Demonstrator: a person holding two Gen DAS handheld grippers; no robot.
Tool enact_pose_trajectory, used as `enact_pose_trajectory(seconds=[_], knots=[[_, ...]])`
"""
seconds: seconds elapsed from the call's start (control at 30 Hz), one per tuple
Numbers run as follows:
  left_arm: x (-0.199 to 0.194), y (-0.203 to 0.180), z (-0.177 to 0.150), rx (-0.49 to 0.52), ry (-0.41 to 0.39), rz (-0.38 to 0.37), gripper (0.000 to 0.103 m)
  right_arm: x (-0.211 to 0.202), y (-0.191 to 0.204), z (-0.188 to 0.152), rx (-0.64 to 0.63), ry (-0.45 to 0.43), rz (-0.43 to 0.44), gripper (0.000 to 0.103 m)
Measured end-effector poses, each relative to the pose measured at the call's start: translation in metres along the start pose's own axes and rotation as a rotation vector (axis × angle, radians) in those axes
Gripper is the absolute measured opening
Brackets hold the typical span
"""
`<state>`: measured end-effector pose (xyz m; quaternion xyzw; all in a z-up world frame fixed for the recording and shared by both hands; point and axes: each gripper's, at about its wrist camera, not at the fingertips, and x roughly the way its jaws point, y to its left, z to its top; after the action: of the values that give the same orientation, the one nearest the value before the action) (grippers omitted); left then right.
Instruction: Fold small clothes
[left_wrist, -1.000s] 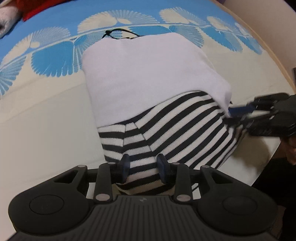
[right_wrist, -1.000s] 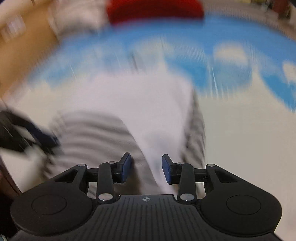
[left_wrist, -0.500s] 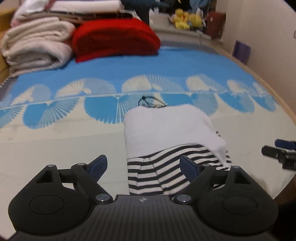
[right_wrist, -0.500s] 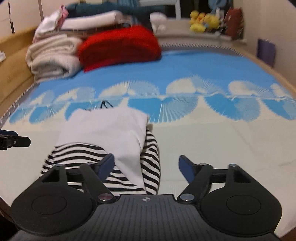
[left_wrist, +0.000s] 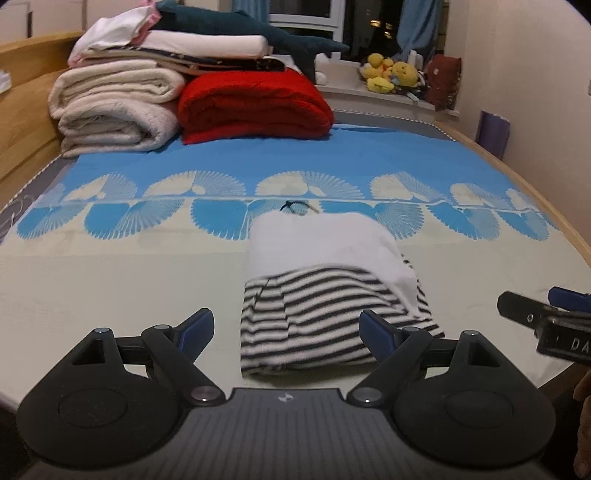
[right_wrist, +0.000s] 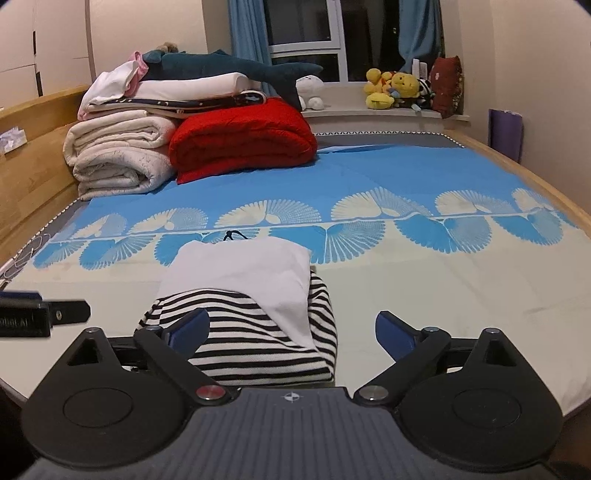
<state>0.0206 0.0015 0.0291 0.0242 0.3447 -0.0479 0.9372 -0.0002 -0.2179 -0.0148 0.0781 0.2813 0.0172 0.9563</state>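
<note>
A folded garment lies on the bed near its front edge: a black-and-white striped part (left_wrist: 314, 317) in front, a white part (left_wrist: 317, 243) folded over behind it. It also shows in the right wrist view, the striped part (right_wrist: 243, 332) under the white part (right_wrist: 251, 269). My left gripper (left_wrist: 286, 330) is open and empty, drawn back in front of the garment. My right gripper (right_wrist: 291, 330) is open and empty, just right of the garment's near end. Each gripper shows at the edge of the other's view: the right one (left_wrist: 546, 314), the left one (right_wrist: 40, 314).
The bed has a cream and blue fan-patterned sheet (left_wrist: 147, 206). Folded cream blankets (left_wrist: 110, 107), a red blanket (left_wrist: 255, 103) and a plush shark (right_wrist: 229, 66) are stacked at the far end. A wall runs along the right (left_wrist: 535, 92), a wooden headboard along the left (right_wrist: 33, 166).
Both grippers have opened, let go of the striped garment and pulled back from it. The garment now lies folded on the bed.
</note>
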Motion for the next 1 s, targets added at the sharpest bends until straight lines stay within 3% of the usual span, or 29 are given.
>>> enact_pose_trajectory(seconds=[0.17,0.23,0.27,0.33,0.7,1.0], knots=[[0.021,0.008,-0.030,0.021,0.014,0.022,0.089,0.010,0.010,-0.006,-0.032,0.026,-0.006,0.098],[0.036,0.012,-0.032,-0.016,0.098,0.046,0.089,0.017,0.012,-0.009,-0.034,0.048,-0.011,0.098],[0.039,0.017,-0.031,-0.058,0.107,0.020,0.089,0.021,0.013,-0.012,-0.035,0.066,-0.016,0.098],[0.042,0.020,-0.029,-0.091,0.102,0.011,0.089,0.028,0.015,-0.014,-0.032,0.103,-0.024,0.098],[0.066,0.005,-0.033,-0.061,0.161,0.007,0.089,0.046,0.020,-0.023,-0.051,0.171,-0.021,0.098],[0.068,0.000,-0.035,-0.043,0.165,0.011,0.089,0.042,0.020,-0.024,-0.066,0.160,0.000,0.098]])
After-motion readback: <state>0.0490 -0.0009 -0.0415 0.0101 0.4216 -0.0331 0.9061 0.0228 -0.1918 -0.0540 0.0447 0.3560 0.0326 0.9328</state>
